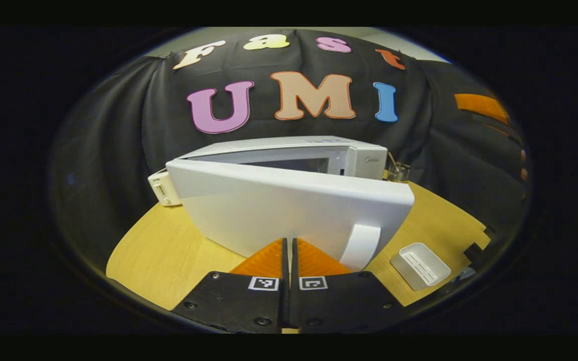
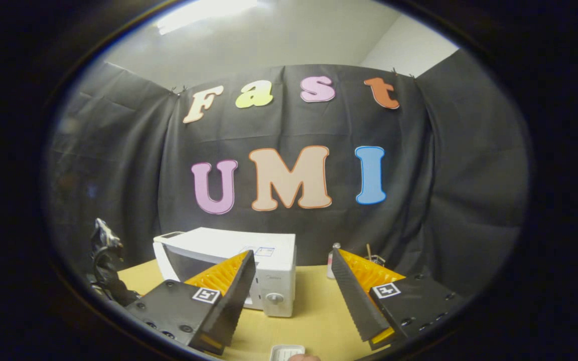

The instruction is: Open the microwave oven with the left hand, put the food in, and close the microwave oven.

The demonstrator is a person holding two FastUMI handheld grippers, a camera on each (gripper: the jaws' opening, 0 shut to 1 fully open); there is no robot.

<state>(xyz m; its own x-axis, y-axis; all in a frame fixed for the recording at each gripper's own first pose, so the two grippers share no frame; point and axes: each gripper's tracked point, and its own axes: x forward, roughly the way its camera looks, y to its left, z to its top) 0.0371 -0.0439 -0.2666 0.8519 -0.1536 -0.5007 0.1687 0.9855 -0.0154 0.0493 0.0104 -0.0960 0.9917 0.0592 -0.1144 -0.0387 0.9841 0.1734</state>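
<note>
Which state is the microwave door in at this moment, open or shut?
Partly open. In the left gripper view the microwave door stands swung out from the oven body, with a gap showing the cavity behind it.

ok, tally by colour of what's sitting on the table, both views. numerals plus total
White: 3 (microwave oven, its door swung open; toaster-like appliance behind it; small tray)
Clear glass: 1 (jar holding sticks, by the wall)
Uncertain: 1 (small bottle-like item past the right gripper's fingers, too small to tell the colour)
Total: 5
</note>
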